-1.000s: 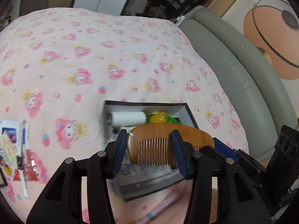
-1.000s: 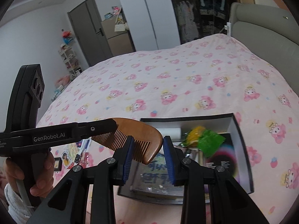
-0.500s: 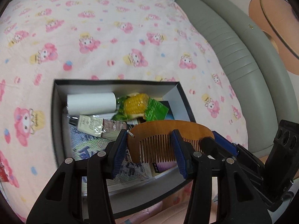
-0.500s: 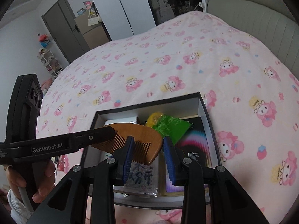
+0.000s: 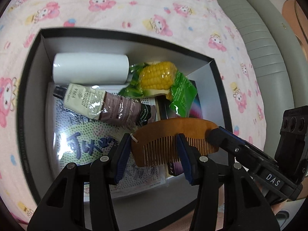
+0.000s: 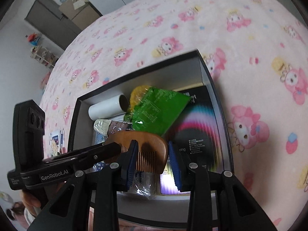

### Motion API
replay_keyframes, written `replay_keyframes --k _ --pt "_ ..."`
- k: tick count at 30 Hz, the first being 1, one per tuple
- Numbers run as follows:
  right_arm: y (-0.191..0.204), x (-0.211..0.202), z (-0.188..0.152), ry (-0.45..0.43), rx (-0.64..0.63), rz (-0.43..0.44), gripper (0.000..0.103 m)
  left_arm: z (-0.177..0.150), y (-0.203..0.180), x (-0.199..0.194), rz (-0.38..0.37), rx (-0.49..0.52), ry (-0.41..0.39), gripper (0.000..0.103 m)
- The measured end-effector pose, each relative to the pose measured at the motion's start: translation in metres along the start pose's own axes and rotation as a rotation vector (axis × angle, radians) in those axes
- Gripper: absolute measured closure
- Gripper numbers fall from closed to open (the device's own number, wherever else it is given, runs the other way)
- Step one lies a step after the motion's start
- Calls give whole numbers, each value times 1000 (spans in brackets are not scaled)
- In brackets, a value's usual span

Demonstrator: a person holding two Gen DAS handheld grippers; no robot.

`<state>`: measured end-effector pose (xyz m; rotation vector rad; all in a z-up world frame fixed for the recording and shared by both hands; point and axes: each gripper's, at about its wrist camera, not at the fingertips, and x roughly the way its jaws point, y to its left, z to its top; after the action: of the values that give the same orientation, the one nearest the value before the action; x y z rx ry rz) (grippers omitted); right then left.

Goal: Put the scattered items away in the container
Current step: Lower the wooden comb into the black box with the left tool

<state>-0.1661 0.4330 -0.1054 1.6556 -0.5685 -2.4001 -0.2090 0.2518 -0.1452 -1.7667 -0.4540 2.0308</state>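
Wooden comb [image 5: 173, 132] held over open box [image 5: 30, 100]; clamped by left gripper [image 5: 152, 154] and right gripper [image 6: 152, 159] fingers together.

Box [image 5: 30, 100] sits on the bed cover [image 5: 134, 5], headboard [image 5: 269, 44] off to its right. Inside: roll [image 5: 90, 71] lies along the far wall, left; corn packet [image 5: 159, 80] just right of it, partly over a booklet [image 6: 200, 123] on the right side. Tube [image 5: 107, 104] lies near of the roll, on top of a flat bag [image 5: 86, 144] covering the left floor. Comb [image 5: 173, 134] hangs above the box's near part, between the 2 grippers, left gripper [image 5: 152, 154] and right gripper [image 6: 152, 161].
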Motion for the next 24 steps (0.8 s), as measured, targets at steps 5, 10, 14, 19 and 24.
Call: replay_keyframes --k 5,10,14,19,24 --pt "-13 14 2 54 36 1 73 0 1 18 26 -16 39 53" --pt "-8 31 4 112 -37 -73 73 0 5 28 49 -23 57 53" --pt "-3 36 2 127 -70 -110 73 -4 4 23 83 -1 44 53" --pt "-10 26 -1 106 -47 -85 75 -9 8 7 172 7 -28 54" --pt "-5 17 -3 81 -70 -125 75 -17 8 19 161 12 46 55"
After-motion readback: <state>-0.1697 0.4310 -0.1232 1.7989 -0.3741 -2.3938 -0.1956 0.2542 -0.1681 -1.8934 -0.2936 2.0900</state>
